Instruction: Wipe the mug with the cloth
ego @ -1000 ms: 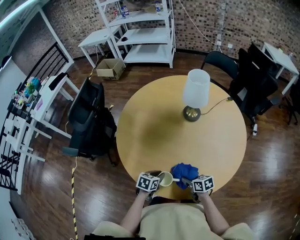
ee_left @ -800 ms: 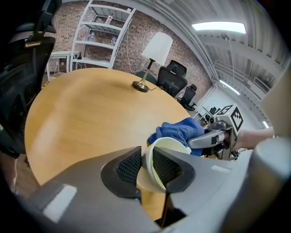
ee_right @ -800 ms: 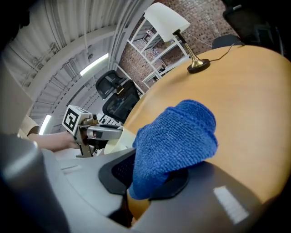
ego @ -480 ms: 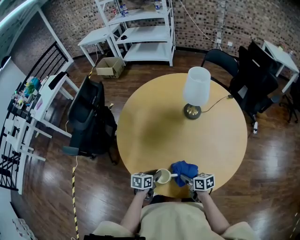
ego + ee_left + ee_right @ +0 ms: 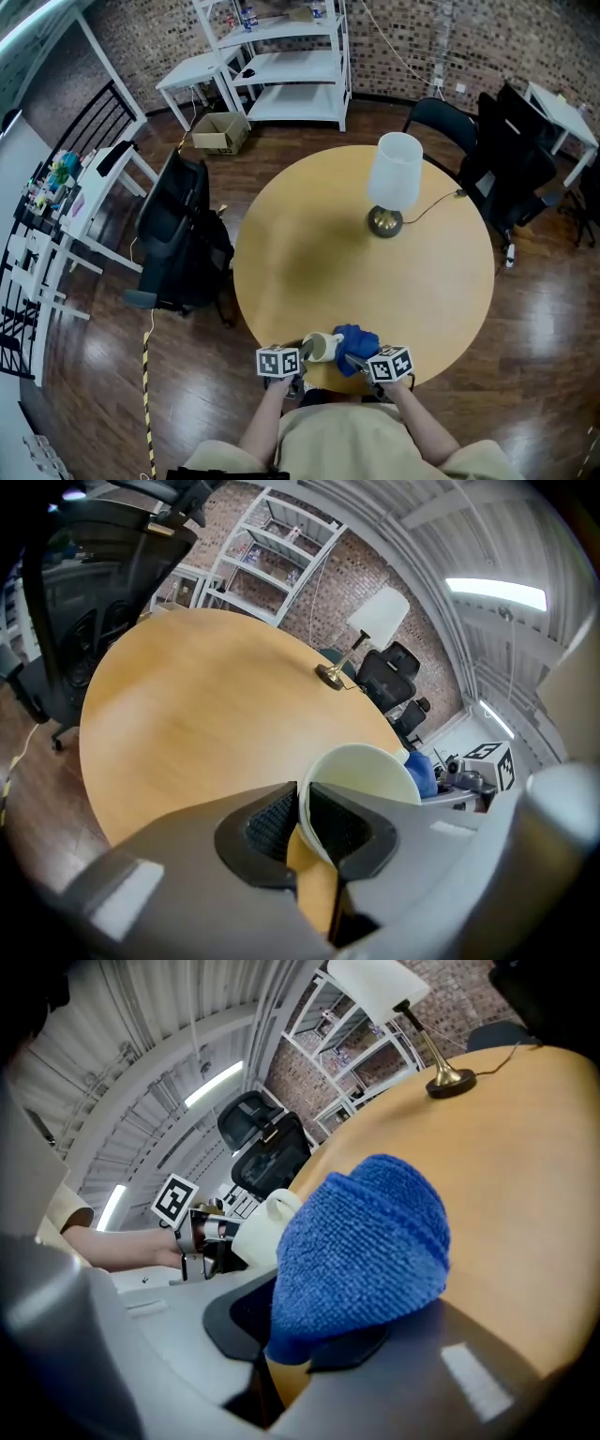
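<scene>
The left hand-held gripper (image 5: 302,810), jaws just closing, is pinching the mug (image 5: 367,772) by its rim above the table's (image 5: 309,253) near edge. The right hand-held gripper (image 5: 281,1340) is clamping the cloth (image 5: 361,1241), seemingly touching the mug. Rub firmly, keeping the mug steady.

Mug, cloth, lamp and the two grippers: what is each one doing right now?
Mug: tipped, rim pinched by left gripper.
Cloth: bunched, held by right gripper, beside mug.
Lamp: upright on table.
Left gripper: jaws just closed tighter, shut on mug rim.
Right gripper: jaws shut on cloth.
</scene>
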Tool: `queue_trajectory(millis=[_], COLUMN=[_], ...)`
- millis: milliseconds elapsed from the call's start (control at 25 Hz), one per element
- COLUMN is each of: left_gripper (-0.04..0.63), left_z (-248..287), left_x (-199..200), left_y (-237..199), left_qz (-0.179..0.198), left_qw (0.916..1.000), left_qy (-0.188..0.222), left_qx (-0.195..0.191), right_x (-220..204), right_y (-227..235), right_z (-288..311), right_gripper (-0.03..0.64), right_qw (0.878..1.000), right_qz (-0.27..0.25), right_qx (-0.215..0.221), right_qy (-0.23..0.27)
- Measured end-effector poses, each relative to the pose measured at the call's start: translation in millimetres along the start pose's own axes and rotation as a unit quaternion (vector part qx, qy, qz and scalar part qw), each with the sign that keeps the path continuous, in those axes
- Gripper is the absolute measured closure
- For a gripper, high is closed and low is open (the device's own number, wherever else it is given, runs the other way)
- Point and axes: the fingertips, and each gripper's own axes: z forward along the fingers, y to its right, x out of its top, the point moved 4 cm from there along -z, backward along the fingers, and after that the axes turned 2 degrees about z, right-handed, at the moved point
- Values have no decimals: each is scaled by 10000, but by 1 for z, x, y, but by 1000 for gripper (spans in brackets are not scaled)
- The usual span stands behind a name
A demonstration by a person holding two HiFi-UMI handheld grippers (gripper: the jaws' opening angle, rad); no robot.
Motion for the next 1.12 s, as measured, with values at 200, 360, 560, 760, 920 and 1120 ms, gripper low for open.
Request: queue_trajectory(millis=[200, 360, 560, 760, 920, 1120], left_gripper=[568, 568, 561, 560, 566, 566], left_z=[-1, 1, 4, 4, 4, 3], left_x=[-3, -3, 1, 0, -1, -1], left_y=[-4, -4, -3, 0, 0, 4], left_qz=[-50, 37, 148, 50, -133, -421], left_qw=[10000, 10000, 9998, 9997, 9997, 9987], left_qy=[31, -29, -125, -172, -137, -189], left_qx=[-26, -62, 50, 148, 155, 207], right_x=[5, 4, -3, -3, 1, 15], right_y=[-2, -3, -8, -12, -4, 8], right_z=[4, 8, 10, 3, -6, -33], right_gripper=[555, 555, 555, 555, 555, 555], right_qw=[9976, 9841, 9574, 9648, 9839, 9878], right_qz=[-619, -1517, -2428, -2354, -1697, -1413], right_qx=[192, 261, 268, 236, 4, -659], right_qy=[-256, -884, -1538, -1153, -564, -22])
